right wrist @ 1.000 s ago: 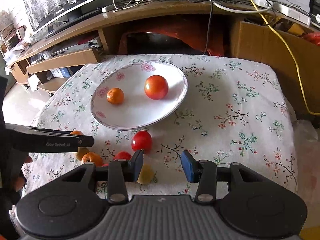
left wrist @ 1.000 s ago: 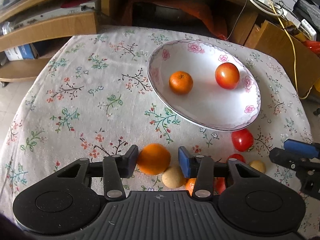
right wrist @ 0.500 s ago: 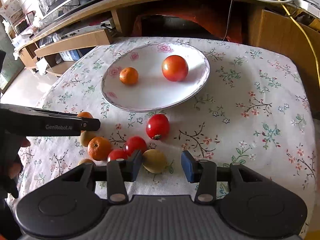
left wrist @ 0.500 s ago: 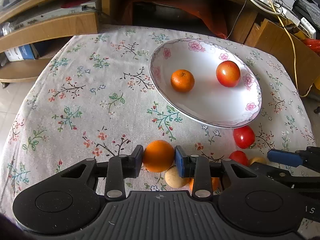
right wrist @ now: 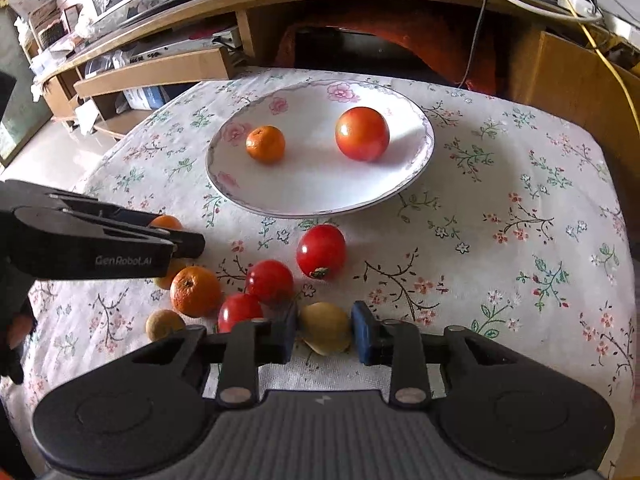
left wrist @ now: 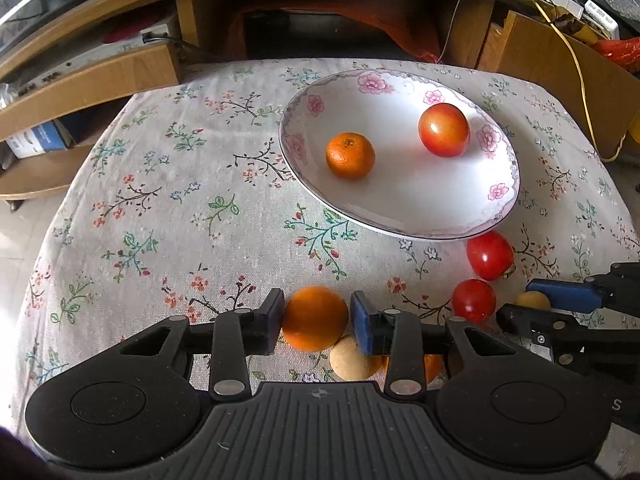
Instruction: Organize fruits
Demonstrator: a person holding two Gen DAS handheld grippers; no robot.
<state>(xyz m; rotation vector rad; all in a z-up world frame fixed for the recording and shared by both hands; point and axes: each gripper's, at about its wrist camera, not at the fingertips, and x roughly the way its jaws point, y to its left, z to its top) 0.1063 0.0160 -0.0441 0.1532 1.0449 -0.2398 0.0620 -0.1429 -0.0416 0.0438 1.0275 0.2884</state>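
My L gripper (left wrist: 316, 316) clamps orange (left wrist: 315, 318) at its widest girth, low over cloth, near plate (left wrist: 404, 224). R gripper (right wrist: 324, 330) brackets yellow fruit (right wrist: 326, 328); contact unclear. Judge both round, slick, bruisable: light squeeze.

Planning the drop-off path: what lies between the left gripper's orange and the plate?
In the left wrist view, only bare flowered tablecloth separates the orange from the plate.
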